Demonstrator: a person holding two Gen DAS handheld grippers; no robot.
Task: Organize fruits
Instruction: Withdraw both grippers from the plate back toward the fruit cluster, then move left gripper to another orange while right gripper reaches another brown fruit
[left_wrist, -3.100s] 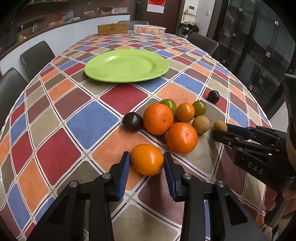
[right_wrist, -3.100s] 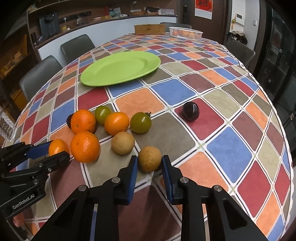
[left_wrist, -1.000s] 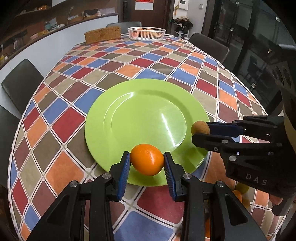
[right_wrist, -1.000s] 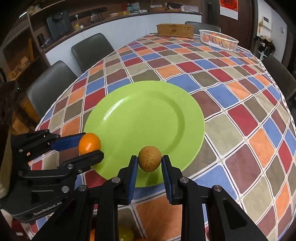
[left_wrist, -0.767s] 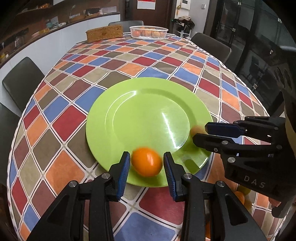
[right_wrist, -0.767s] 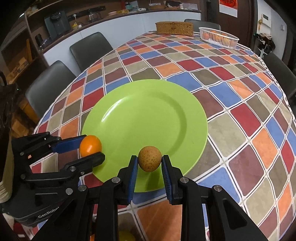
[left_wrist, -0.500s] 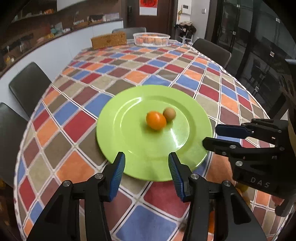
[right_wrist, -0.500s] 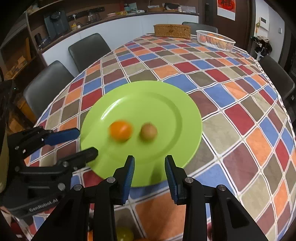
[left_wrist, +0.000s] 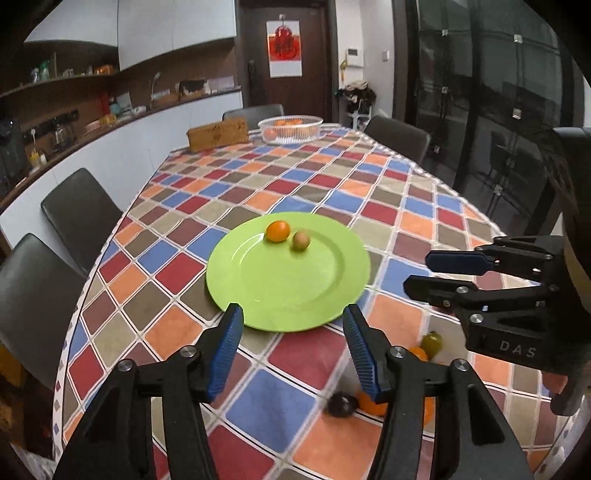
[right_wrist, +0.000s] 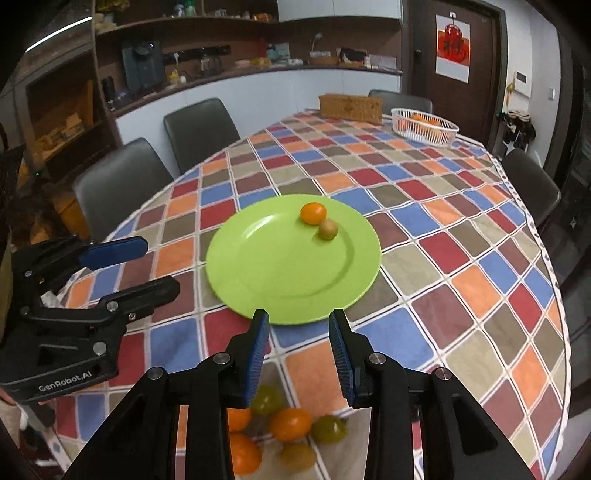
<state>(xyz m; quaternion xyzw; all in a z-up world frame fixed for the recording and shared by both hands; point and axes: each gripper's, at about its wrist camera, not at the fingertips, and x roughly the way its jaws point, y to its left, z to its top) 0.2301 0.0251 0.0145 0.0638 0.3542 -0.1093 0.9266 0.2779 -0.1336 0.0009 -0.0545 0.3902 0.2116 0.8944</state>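
A green plate (left_wrist: 258, 291) (right_wrist: 266, 280) lies on the checkered table. On its far side rest a small orange (left_wrist: 277, 231) (right_wrist: 313, 213) and a brown round fruit (left_wrist: 301, 240) (right_wrist: 328, 229), side by side. My left gripper (left_wrist: 293, 325) is open and empty above the plate's near rim; it also shows in the right wrist view (right_wrist: 142, 266). My right gripper (right_wrist: 299, 326) is open and empty, also at the near rim; it also shows in the left wrist view (left_wrist: 424, 271). Several loose oranges and green fruits (right_wrist: 290, 424) lie on the table below the grippers.
A white basket of oranges (left_wrist: 290, 129) (right_wrist: 424, 127) and a woven box (left_wrist: 218, 133) (right_wrist: 350, 105) stand at the table's far end. Dark chairs (left_wrist: 79, 218) (right_wrist: 118, 188) line the table's edges. A dark fruit (left_wrist: 341, 404) lies by the left fingers.
Both grippers opened and let the orange and the brown fruit go onto the plate. Both then drew back and rose, so the plate now looks farther away.
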